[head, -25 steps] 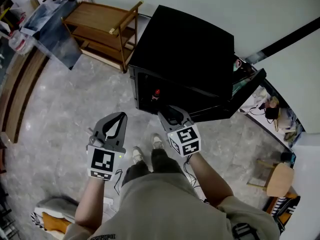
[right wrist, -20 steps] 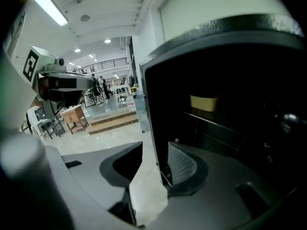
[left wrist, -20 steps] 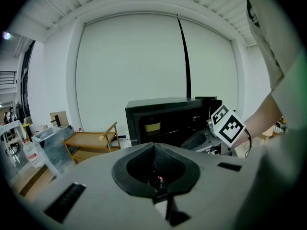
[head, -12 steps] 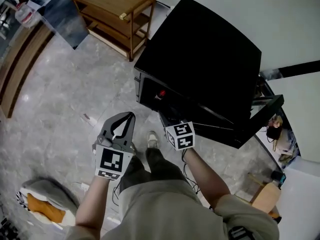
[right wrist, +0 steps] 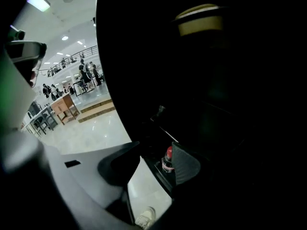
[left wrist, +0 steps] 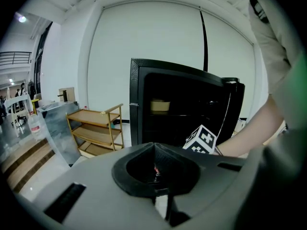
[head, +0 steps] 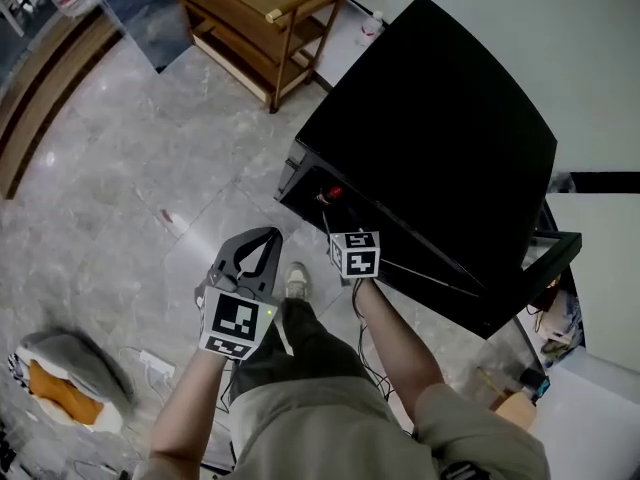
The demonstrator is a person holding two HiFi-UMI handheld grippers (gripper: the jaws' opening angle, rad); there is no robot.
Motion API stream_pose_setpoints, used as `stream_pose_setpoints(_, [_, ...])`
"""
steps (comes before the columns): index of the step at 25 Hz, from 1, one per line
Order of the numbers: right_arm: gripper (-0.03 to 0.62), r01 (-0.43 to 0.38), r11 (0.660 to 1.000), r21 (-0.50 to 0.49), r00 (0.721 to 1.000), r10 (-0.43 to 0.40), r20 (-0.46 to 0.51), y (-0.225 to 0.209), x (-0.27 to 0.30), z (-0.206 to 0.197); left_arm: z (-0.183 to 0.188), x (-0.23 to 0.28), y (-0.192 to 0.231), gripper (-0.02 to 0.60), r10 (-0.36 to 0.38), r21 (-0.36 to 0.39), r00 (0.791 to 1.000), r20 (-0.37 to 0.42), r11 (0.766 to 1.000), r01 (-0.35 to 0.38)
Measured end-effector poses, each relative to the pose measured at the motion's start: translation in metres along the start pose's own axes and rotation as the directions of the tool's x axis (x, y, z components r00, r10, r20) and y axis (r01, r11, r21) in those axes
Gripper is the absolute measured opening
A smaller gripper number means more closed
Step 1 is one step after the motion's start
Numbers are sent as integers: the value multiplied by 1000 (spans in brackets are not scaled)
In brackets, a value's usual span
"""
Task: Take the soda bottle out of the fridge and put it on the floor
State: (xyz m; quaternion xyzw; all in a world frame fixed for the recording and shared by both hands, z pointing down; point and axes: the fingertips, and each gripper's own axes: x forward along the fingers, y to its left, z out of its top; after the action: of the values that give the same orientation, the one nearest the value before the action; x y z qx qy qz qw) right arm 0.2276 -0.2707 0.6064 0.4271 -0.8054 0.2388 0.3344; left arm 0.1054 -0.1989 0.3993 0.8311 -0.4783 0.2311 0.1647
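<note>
The soda bottle (head: 335, 193), dark with a red cap, stands low inside the open black fridge (head: 440, 128). My right gripper (right wrist: 153, 164) reaches into the fridge's lower front and stands open. Its jaws have just been opening. The bottle (right wrist: 167, 160) shows in the gap, close beside the right finger (right wrist: 188, 164), and no pad presses on it. In the head view only that gripper's marker cube (head: 355, 254) is plain. My left gripper (head: 272, 236) hangs shut and empty over the floor, left of the fridge. Its closed fingertips (left wrist: 154, 146) point at the fridge.
The fridge door (head: 548, 256) swings open to the right. A wooden shelf cart (head: 275, 23) stands behind and left of the fridge. The person's shoe (head: 295, 280) is on the marble floor between the grippers. A grey and orange bag (head: 60, 398) lies at lower left. Steps (head: 40, 108) run along the left.
Both grippers have sunk lower. The right one has gone forward to the fridge's lower opening, up to the bottle. The head has come closer over the fridge.
</note>
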Motion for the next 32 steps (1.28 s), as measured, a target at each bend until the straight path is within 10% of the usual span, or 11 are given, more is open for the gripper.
stream_pose_setpoints(10, [169, 65, 997, 40, 996, -62, -65, -29, 70, -43, -36, 22, 15, 6, 18, -105, 999, -46, 994, -23])
stream_pose_setpoints(32, [141, 181, 974, 139, 983, -176, -43, -53, 118, -42, -94, 19, 40, 6, 38, -91, 992, -123, 995, -49])
